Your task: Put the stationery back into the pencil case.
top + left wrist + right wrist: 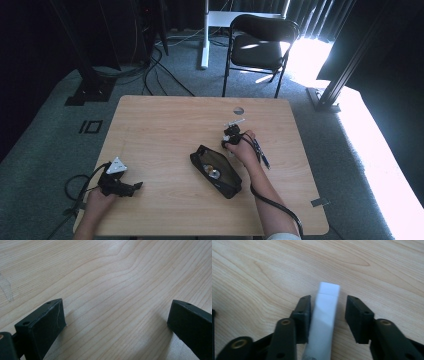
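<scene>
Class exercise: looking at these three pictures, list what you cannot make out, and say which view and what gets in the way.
- White stick: its near end is cut off by the bottom edge of the right gripper view.
- Open black case: its contents are too small to identify in the high view.
- Right gripper: partly hidden by the hand in the high view.

The bench (165, 130) is pale wood with wavy grain. The case (216, 171) is black. The stick (325, 315) is white. The chair (260, 42) is black.
</scene>
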{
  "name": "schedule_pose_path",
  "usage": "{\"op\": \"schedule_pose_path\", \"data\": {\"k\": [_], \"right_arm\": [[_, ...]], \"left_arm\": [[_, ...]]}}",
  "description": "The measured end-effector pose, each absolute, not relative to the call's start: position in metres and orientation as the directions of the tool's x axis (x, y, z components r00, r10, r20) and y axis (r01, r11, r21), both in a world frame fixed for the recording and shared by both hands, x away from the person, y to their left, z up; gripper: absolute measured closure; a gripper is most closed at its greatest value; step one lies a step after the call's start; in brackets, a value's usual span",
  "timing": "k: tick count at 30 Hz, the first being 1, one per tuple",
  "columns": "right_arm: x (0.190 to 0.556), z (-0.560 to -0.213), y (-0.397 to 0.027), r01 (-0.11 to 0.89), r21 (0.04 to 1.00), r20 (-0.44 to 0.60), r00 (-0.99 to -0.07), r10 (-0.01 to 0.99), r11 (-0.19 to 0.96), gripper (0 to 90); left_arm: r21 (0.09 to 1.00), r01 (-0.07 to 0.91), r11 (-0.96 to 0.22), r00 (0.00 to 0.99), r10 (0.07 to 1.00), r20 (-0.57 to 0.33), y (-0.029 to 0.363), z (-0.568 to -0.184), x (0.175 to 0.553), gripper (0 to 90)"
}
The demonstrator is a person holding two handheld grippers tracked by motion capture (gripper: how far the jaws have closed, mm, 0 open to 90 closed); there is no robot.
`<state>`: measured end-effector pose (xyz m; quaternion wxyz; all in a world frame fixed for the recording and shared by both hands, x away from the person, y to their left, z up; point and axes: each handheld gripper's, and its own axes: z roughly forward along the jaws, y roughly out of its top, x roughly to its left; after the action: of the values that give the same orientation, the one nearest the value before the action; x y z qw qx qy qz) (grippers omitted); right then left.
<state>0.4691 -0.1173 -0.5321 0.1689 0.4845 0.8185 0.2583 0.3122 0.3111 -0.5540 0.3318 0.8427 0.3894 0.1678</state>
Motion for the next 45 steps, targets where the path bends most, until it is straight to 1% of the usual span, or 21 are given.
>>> {"op": "schedule_pose_path", "data": {"k": [4,6,7,9,12,19,24,29,33,41,44,45], "right_arm": [[0.469,-0.533,-0.119,0.714,0.596,0.002,-0.458,0.889,0.367,61.2],[0.468,-0.534,-0.119,0.713,0.604,0.004,-0.449,0.894,0.356,68.2],[0.467,-0.533,-0.12,0.713,0.604,0.001,-0.448,0.894,0.357,70.2],[0.467,-0.533,-0.12,0.719,0.595,-0.001,-0.448,0.894,0.36,70.7],[0.467,-0.53,-0.121,0.744,0.577,0.03,-0.431,0.902,0.336,70.8],[0.461,-0.512,-0.133,0.725,0.607,0.044,-0.44,0.897,0.326,70.8],[0.451,-0.495,-0.138,0.705,0.623,0.041,-0.462,0.886,0.339,70.8],[0.437,-0.479,-0.136,0.693,0.635,0.062,-0.485,0.873,0.34,70.8],[0.422,-0.462,-0.132,0.656,0.671,0.063,-0.515,0.855,0.345,70.8],[0.388,-0.435,-0.115,0.565,0.74,0.073,-0.606,0.792,0.364,70.8],[0.379,-0.433,-0.108,0.558,0.738,0.085,-0.635,0.767,0.38,70.8],[0.376,-0.434,-0.105,0.559,0.725,0.078,-0.647,0.758,0.402,70.8]], "left_arm": [[0.689,0.545,-0.477,0.641,0.767,0.025,0.311,-0.554,0.312,1.6],[0.689,0.545,-0.478,0.641,0.767,0.025,0.311,-0.554,0.312,1.6],[0.689,0.545,-0.477,0.641,0.767,0.024,0.311,-0.554,0.312,1.6],[0.69,0.545,-0.477,0.641,0.767,0.024,0.311,-0.554,0.312,1.6],[0.69,0.545,-0.477,0.641,0.767,0.025,0.311,-0.554,0.312,1.6],[0.69,0.545,-0.477,0.64,0.768,0.024,0.311,-0.554,0.312,1.6],[0.69,0.545,-0.477,0.64,0.768,0.024,0.311,-0.554,0.312,1.6],[0.689,0.545,-0.477,0.641,0.768,0.025,0.311,-0.554,0.312,1.6],[0.69,0.545,-0.477,0.64,0.768,0.024,0.311,-0.554,0.312,1.6],[0.69,0.544,-0.478,0.641,0.767,0.025,0.311,-0.554,0.312,1.6],[0.69,0.544,-0.477,0.641,0.767,0.025,0.311,-0.554,0.312,1.6],[0.69,0.544,-0.478,0.642,0.767,0.026,0.311,-0.554,0.312,1.6]]}}
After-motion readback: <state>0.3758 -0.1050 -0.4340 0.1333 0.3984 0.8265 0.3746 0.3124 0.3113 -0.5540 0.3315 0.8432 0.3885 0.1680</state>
